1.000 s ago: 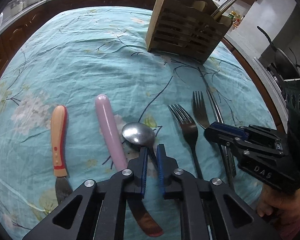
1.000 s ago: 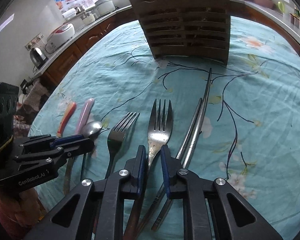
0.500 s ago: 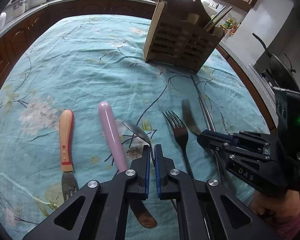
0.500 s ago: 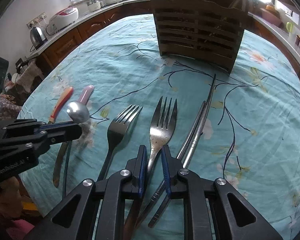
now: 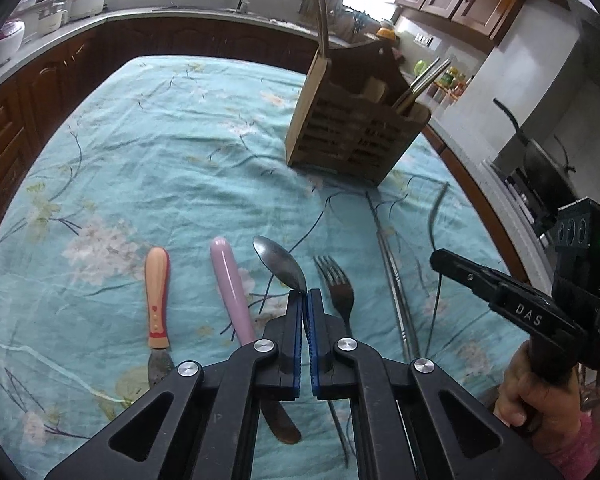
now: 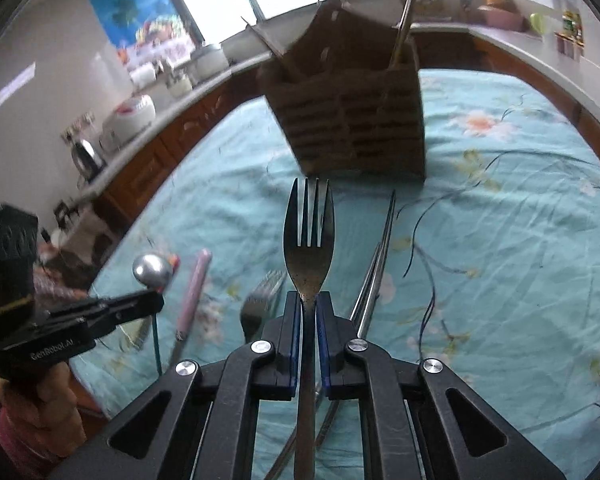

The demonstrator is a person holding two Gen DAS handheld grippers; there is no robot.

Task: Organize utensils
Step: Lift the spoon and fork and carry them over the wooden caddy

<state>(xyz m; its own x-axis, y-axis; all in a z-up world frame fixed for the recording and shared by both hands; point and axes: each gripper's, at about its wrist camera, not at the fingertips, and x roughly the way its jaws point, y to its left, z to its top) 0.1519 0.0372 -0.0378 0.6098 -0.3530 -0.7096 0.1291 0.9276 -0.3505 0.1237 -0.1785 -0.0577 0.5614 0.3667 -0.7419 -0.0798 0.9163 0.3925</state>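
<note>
left gripper (image 5: 305, 296): clamped on spoon (image 5: 279, 263) | right gripper (image 6: 309, 300): clamped on fork (image 6: 309, 236), lifted off floral tablecloth (image 6: 500, 248) | wooden caddy (image 6: 352, 120): far edge

Utensil count on the teal cloth

Three forks: one held (image 6: 309, 236), one dark (image 5: 337, 288) lying near, one peach-handled (image 5: 156, 300) at the left. One spoon (image 5: 278, 262), one pink-handled knife (image 5: 231, 284), one pair of steel chopsticks (image 5: 392, 276) to the right, one wooden caddy (image 5: 354, 134) at the far side.

Shiny metal spoon (image 5: 279, 261), slatted wooden caddy (image 5: 352, 136)
</note>
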